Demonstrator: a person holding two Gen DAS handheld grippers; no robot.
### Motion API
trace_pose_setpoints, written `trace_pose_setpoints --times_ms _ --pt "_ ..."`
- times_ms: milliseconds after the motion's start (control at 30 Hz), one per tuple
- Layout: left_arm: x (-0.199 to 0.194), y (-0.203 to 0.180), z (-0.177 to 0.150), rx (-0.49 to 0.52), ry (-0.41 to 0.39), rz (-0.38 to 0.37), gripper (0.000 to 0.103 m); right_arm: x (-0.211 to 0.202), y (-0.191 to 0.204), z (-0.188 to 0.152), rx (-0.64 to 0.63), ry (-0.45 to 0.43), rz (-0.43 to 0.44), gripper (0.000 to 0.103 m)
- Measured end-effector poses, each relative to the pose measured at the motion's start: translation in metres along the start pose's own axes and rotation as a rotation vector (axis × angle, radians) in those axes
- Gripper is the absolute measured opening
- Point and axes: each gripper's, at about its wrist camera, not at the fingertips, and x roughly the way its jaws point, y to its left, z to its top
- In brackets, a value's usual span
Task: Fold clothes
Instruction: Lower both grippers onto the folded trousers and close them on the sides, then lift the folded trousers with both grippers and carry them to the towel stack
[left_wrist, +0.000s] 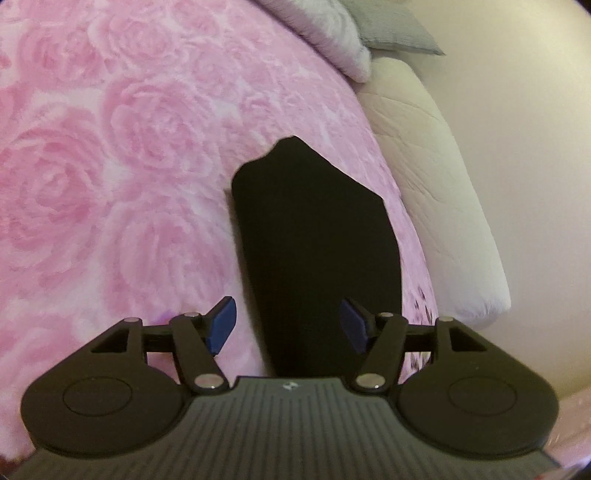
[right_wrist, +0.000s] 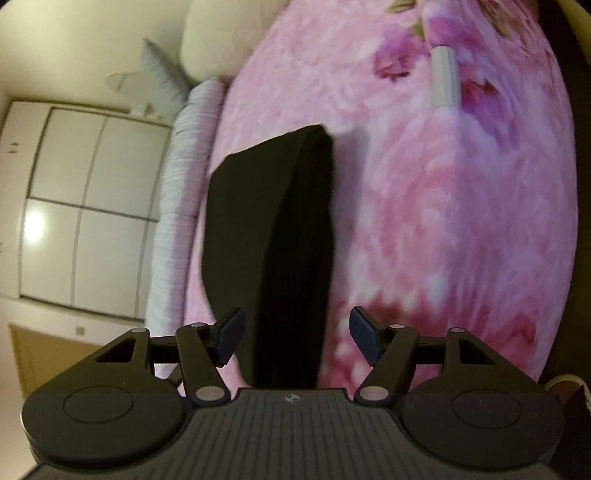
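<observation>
A black garment (left_wrist: 314, 243) lies folded into a long narrow strip on a pink rose-patterned blanket (left_wrist: 110, 166). My left gripper (left_wrist: 288, 326) is open over its near end, blue pads on either side of the cloth, nothing pinched between them. In the right wrist view the same black garment (right_wrist: 273, 236) shows a thick folded edge on its right side. My right gripper (right_wrist: 297, 338) is open too, its fingers standing apart above the strip's near end. Whether either gripper touches the cloth is hidden by the gripper body.
A cream mattress edge (left_wrist: 436, 192) runs along the right of the blanket, with a grey pillow (left_wrist: 332, 33) at the far end. A white wardrobe (right_wrist: 85, 206) stands beyond the bed. A small grey-white object (right_wrist: 445, 77) lies on the pink blanket (right_wrist: 443, 221).
</observation>
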Motion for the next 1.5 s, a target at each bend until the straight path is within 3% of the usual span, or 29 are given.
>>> trace_pose_setpoints --times_ms 267,433,833,900,1000,1067,1167,1367,1500 --pt "0.039 0.011 0.018 -0.107 0.005 0.006 0.056 0.027 0.001 0.027 -0.014 -0.038 -0.02 0.067" --pt "0.057 0.014 0.021 -0.146 0.009 -0.012 0.052 0.042 0.007 0.04 -0.064 -0.024 -0.062 0.058" --pt "0.086 0.009 0.027 -0.185 0.01 -0.04 0.048 0.08 0.013 0.06 -0.085 -0.023 0.011 0.056" --pt "0.09 0.008 0.029 -0.173 0.012 -0.04 0.042 0.089 0.014 0.064 -0.099 -0.024 0.012 0.04" --pt "0.092 0.005 0.034 -0.154 0.018 -0.046 0.027 0.096 0.007 0.07 -0.076 -0.027 0.045 0.027" --pt "0.09 0.0 0.039 -0.155 0.031 -0.062 0.018 0.095 0.005 0.071 -0.055 -0.031 0.061 0.025" --pt "0.082 -0.011 0.048 -0.151 0.04 -0.076 0.016 0.09 0.014 0.072 -0.036 -0.025 0.047 0.022" --pt "0.045 -0.034 0.066 -0.229 0.039 -0.113 0.015 0.071 0.08 0.084 -0.077 0.02 0.008 0.02" --pt "-0.006 -0.049 0.073 -0.311 0.003 -0.105 0.015 0.057 0.133 0.085 -0.088 0.093 -0.019 0.02"
